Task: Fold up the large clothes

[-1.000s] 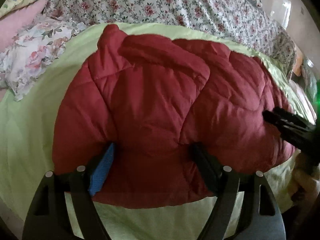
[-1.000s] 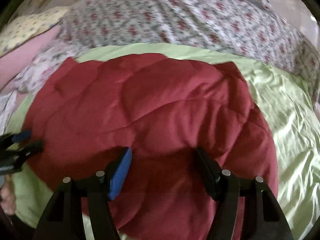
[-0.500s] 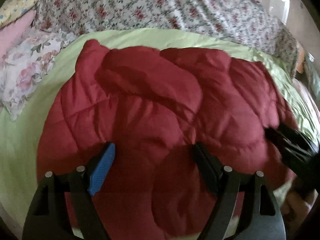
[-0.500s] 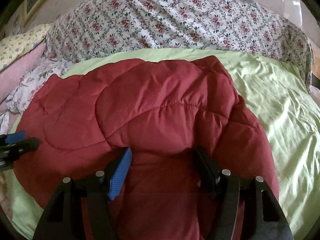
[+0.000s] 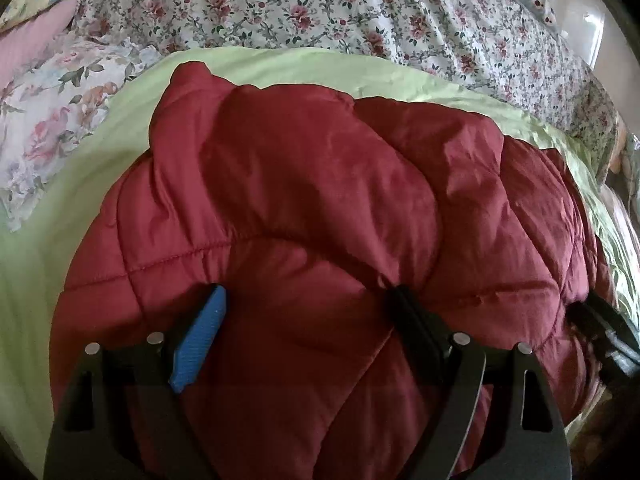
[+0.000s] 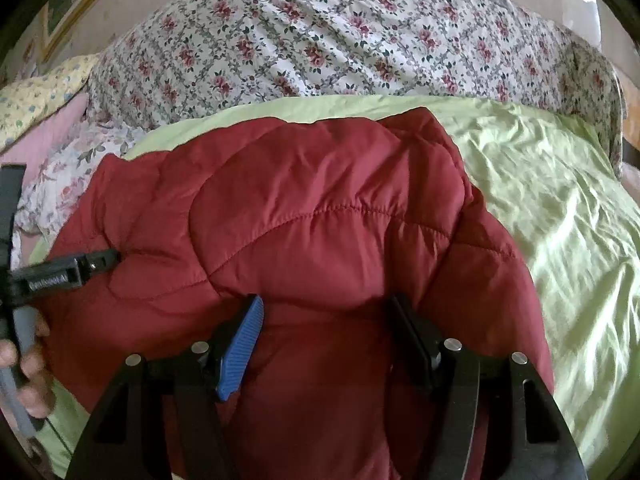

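A dark red quilted jacket (image 5: 320, 200) lies bunched on a light green sheet (image 5: 72, 200); it also shows in the right wrist view (image 6: 320, 220). My left gripper (image 5: 306, 300) has its jaws wide apart with a thick fold of the jacket's near edge between them. My right gripper (image 6: 326, 312) stands the same way over the jacket's right part. The left gripper shows at the left edge of the right wrist view (image 6: 100, 258), touching the fabric. The right gripper shows at the right edge of the left wrist view (image 5: 592, 320).
A floral duvet (image 6: 340, 40) is heaped behind the green sheet (image 6: 560, 220). Floral and pink pillows (image 5: 48, 100) lie at the left. A person's hand (image 6: 28, 364) holds the left gripper's handle.
Both grippers have moved forward over the jacket, carrying its near edge up and toward the back. More red fabric fills both views and less green sheet shows in front.
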{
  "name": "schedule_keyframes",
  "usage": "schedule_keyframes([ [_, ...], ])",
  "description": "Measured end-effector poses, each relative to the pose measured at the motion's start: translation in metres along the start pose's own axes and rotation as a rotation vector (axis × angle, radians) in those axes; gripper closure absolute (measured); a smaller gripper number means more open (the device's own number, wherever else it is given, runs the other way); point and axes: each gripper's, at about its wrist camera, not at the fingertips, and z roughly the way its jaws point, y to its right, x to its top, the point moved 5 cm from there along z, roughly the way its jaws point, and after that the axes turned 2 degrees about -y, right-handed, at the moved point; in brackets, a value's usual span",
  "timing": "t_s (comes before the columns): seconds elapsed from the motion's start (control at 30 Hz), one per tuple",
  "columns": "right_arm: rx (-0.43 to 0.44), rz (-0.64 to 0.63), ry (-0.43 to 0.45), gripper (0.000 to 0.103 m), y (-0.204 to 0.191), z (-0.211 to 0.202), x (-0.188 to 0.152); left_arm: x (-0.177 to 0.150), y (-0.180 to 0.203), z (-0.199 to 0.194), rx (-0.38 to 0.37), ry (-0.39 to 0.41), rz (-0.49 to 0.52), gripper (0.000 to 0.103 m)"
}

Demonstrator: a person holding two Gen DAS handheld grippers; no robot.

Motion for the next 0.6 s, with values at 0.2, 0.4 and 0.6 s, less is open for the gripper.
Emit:
schedule_keyframes([
  [0.2, 0.049, -0.046, -0.011, 0.023, -0.022, -0.003, 0.028, 0.009, -0.004, -0.006, -0.025, -0.014, -0.025, 0.018],
  [0.4, -0.006, -0.025, -0.07, 0.023, -0.013, 0.035, 0.047, 0.041, -0.014, -0.005, -0.032, -0.03, -0.084, 0.018],
  [0.6, -0.024, 0.065, -0.076, 0.023, 0.015, 0.055, 0.055, 0.041, -0.025, 0.014, -0.019, -0.043, -0.112, 0.018],
])
